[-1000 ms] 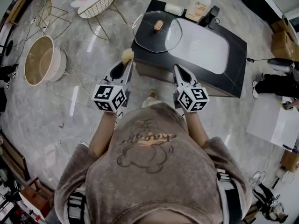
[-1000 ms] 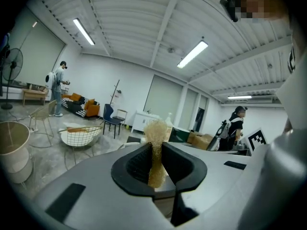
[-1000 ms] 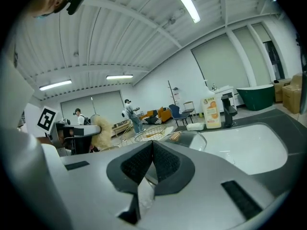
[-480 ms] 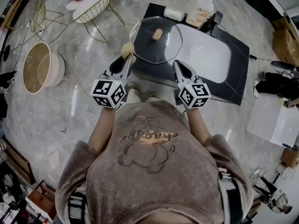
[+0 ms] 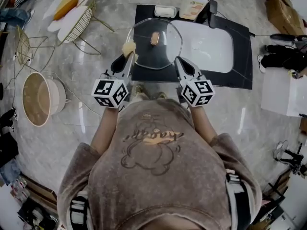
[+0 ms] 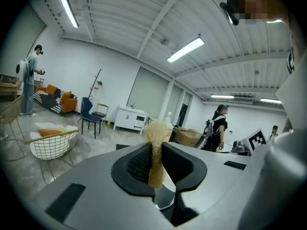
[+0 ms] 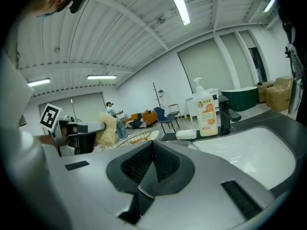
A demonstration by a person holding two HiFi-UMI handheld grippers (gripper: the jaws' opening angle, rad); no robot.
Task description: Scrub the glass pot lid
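Glass pot lid (image 5: 154, 42) lies on the black tabletop (image 5: 243, 61) beside the sink (image 5: 211, 47); only the head view shows it whole. The left hand-held gripper (image 6: 154, 150) pinches a yellow scrub pad (image 6: 156, 131). The right hand-held gripper (image 7: 152, 150) is pressed together and empty, and its body hides most of the lid.

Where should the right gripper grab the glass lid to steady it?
Likely by the knob at the centre of the lid, coming down from above: the lid lies dome-up on the counter, rim low, the knob its only raised part. The right gripper must open first.
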